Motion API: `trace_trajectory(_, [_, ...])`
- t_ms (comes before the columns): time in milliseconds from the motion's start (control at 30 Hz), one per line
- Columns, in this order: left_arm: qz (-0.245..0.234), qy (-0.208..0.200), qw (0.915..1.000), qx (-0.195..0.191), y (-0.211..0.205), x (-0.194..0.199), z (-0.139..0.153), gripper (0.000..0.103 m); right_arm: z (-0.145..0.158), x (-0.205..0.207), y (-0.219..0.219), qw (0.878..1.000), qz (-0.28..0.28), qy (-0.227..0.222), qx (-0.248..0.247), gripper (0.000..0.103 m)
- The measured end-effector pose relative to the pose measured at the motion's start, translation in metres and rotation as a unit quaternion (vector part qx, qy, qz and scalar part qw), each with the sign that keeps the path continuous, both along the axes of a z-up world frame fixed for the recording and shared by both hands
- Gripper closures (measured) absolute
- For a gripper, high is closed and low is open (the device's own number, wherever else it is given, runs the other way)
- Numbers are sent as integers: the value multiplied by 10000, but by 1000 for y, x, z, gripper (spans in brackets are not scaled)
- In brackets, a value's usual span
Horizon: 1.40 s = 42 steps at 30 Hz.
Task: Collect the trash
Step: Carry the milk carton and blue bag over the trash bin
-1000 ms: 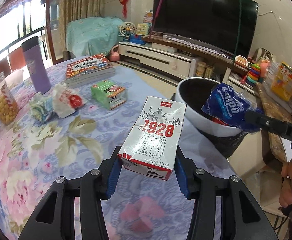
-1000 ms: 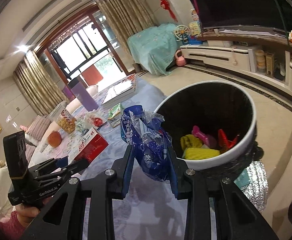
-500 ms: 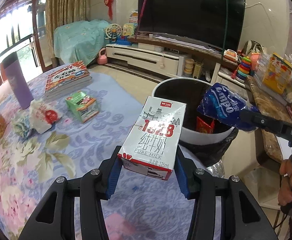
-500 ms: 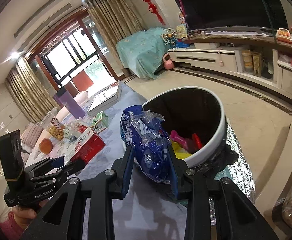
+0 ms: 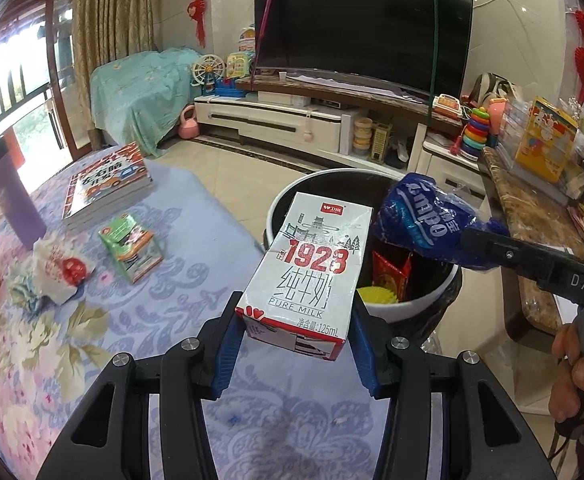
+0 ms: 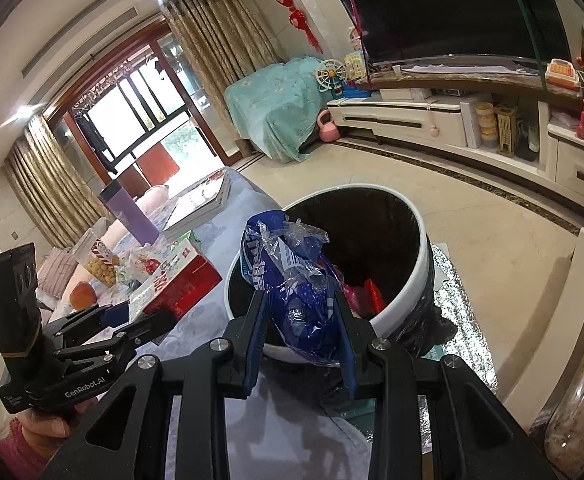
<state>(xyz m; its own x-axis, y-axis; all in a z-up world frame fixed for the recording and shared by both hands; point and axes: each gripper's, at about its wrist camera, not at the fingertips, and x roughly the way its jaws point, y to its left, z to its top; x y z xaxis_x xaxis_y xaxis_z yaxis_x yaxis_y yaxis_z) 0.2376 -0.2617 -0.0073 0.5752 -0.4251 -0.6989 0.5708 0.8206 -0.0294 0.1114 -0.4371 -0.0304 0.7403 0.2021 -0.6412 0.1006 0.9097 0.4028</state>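
Carrying step, nearly done — left gripper [image 5: 296,316] clamped on milk carton [image 5: 310,264], right gripper [image 6: 302,320] clamped on blue wrapper [image 6: 296,280], both near bin [image 6: 420,280] rim. Next — probably centre over opening, then release.

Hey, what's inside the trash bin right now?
Inside the trash bin: a red wrapper, a yellow item and something pink. The blue bag and milk carton hide the rest.

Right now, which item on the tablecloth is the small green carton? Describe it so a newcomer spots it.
On the floral tablecloth, find the stack of books at the far edge. Just nearer lies the small green carton, flat and boxy. Its neighbour, the crumpled white wrapper with a red spot, is shapeless.
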Motion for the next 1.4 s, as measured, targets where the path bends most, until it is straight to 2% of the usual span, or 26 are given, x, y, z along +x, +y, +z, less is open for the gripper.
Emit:
trace_trajectory(833, [-24,116,9998,130,-39,37,-7,55,3,29,-7,9985,45,331,-440,71])
trace_trajectory(1400, [-67,221,9994,246,-56,58,-13,55,-2,47,-19,9973,0,526,-505,71])
